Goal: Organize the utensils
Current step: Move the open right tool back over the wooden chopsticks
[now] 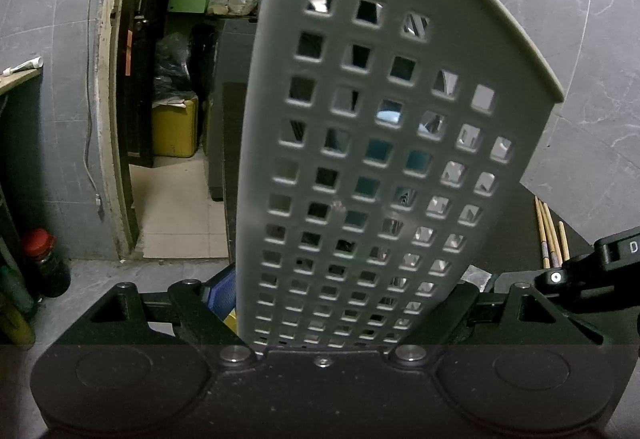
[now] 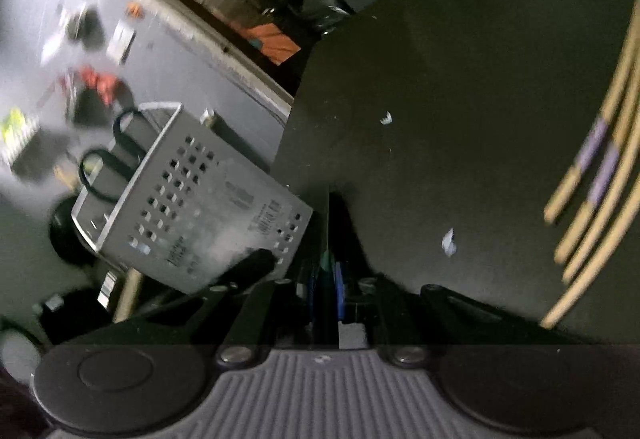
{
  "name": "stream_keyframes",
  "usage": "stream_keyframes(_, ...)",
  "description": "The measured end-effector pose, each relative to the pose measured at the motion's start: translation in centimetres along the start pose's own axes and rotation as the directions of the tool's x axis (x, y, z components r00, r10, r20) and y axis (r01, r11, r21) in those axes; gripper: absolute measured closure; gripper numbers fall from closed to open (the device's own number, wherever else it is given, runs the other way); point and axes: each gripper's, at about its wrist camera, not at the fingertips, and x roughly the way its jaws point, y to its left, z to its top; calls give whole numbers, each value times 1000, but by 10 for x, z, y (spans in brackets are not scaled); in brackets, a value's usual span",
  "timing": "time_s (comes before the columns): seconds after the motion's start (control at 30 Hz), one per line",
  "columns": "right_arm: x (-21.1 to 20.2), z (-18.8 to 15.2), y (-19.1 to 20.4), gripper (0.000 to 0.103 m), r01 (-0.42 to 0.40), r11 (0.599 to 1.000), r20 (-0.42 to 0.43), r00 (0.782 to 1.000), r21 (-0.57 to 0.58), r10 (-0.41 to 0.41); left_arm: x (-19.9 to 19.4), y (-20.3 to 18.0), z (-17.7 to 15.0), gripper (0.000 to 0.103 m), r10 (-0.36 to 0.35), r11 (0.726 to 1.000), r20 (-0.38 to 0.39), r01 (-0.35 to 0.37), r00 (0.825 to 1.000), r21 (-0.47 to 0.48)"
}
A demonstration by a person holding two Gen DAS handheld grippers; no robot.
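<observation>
Clearly, the left gripper [image 1: 326,323] grasps the grey perforated utensil holder [image 1: 384,143], which fills the middle of the left wrist view and is tilted off the table. In the right wrist view this holder [image 2: 192,207] sits at the lower left, with black scissor handles [image 2: 120,159] inside. The right gripper [image 2: 326,279] has its fingers pressed together, holding nothing visible. Wooden chopsticks [image 2: 600,179] lie on the black table [image 2: 460,79] at the right edge.

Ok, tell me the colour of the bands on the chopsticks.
Purple bands on the chopsticks, clearest in the right wrist view.
</observation>
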Motion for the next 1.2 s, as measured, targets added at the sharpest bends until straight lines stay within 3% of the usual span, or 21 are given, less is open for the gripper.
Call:
stream_keyframes(0.27, -3, -5, -35, 92, -132, 953, 80, 990, 274, 114, -1, 0, 0, 17, 1, 1000, 0, -1, 1000, -1)
stream_keyframes(0.7, -4, -23, -53, 92, -283, 865, 189, 956, 415, 222, -1, 0, 0, 18, 3, 1000, 0, -3, 1000, -3)
stream_keyframes(0.9, -23, -21, -45, 92, -347, 852, 268, 929, 392, 255, -2, -1, 0, 18, 5, 1000, -1, -5, 1000, -1)
stream_keyframes(1.2, -52, 3, 2, 91, -416, 879, 316, 887, 232, 336, -8, -7, 5, 18, 21, 1000, 12, -21, 1000, 2)
